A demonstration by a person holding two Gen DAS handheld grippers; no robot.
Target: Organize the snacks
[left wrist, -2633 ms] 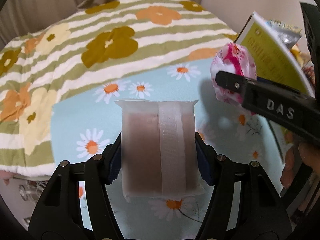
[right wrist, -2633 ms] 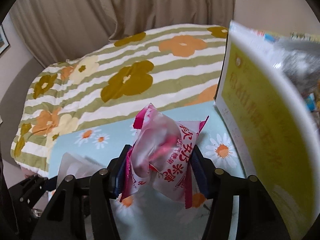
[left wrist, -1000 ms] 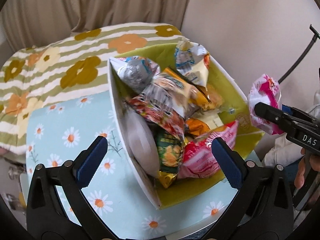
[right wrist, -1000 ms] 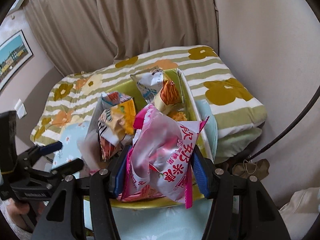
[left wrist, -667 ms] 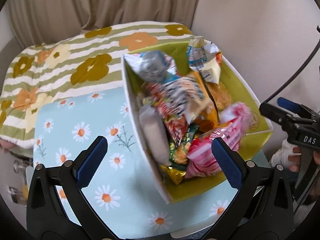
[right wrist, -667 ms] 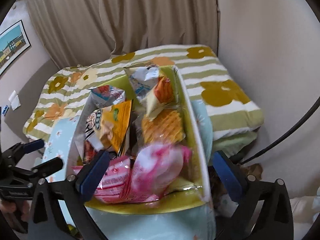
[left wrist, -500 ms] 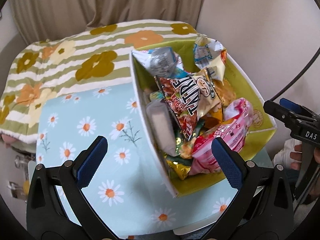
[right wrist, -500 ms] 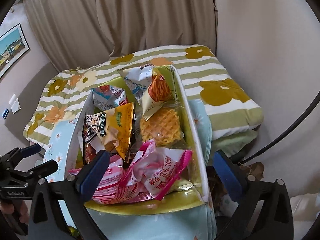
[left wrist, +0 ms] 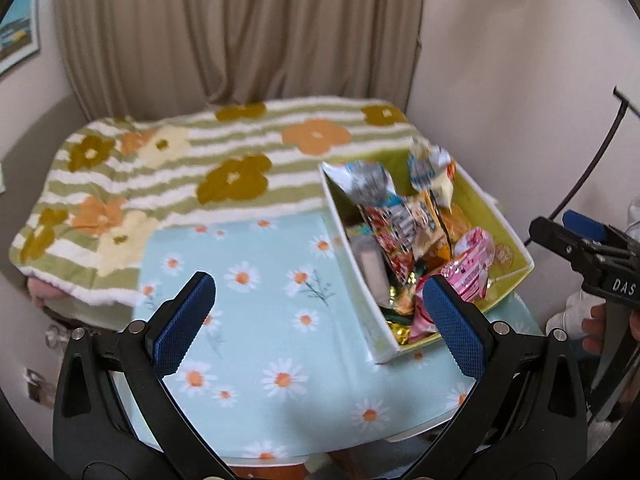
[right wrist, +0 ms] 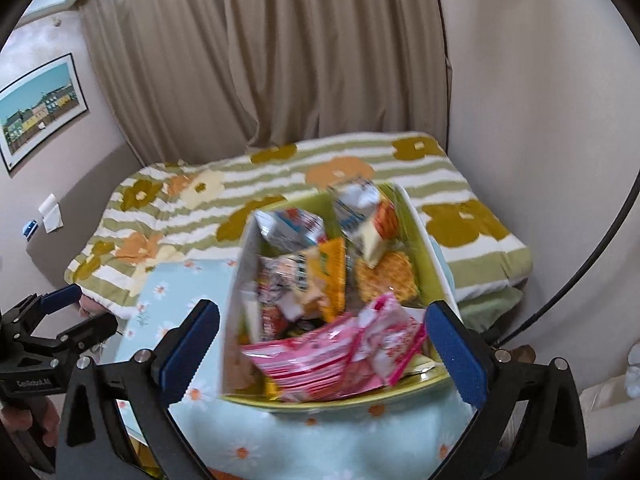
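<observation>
Both claws gape over daisy tablecloth (left wrist: 256, 304); beige curtain (left wrist: 240, 32) behind.

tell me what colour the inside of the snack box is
Yellow-green inside the white-walled snack box, clearest in the left wrist view.

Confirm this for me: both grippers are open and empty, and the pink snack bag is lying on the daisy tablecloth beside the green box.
One detail is wrong. The pink snack bag is not on the daisy tablecloth; it lies inside the green box, on top of the other snacks at its near end, as the right wrist view shows. The rest holds: the left gripper and right gripper both have open, empty jaws.
</observation>
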